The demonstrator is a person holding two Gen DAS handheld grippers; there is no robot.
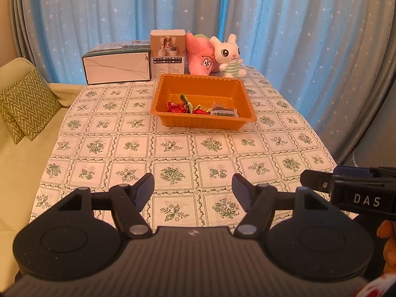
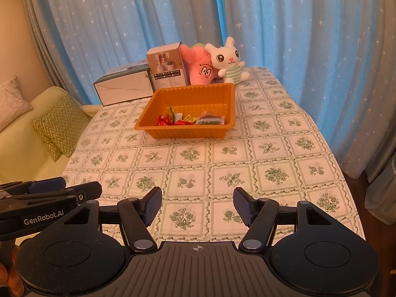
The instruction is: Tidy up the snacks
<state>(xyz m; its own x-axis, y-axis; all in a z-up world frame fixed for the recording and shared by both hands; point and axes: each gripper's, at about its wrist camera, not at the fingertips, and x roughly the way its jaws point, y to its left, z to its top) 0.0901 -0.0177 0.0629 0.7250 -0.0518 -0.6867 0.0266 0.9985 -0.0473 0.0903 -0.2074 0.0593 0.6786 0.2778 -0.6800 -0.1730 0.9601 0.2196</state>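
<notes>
An orange plastic tray [image 1: 205, 123] stands on the far half of the table, and shows in the right wrist view too [image 2: 188, 132]. Inside lie red-wrapped candies [image 1: 176, 107], a green packet [image 1: 185, 100] and a dark clear-wrapped snack bar [image 1: 224, 112]; the same snacks [image 2: 210, 119] show in the right wrist view. My left gripper [image 1: 193, 194] is open and empty, low over the near table edge. My right gripper [image 2: 197, 205] is open and empty, beside it on the right. Each sees the other's side: the right one [image 1: 351, 190], the left one [image 2: 49, 198].
A floral tablecloth [image 1: 173, 148] covers the table. Behind the tray stand a flat white box [image 1: 116, 68], a tall carton [image 1: 168, 54], a pink plush [image 1: 200, 55] and a white rabbit plush [image 1: 229, 57]. A sofa with a zigzag cushion [image 1: 24, 106] is left. Blue curtains hang behind.
</notes>
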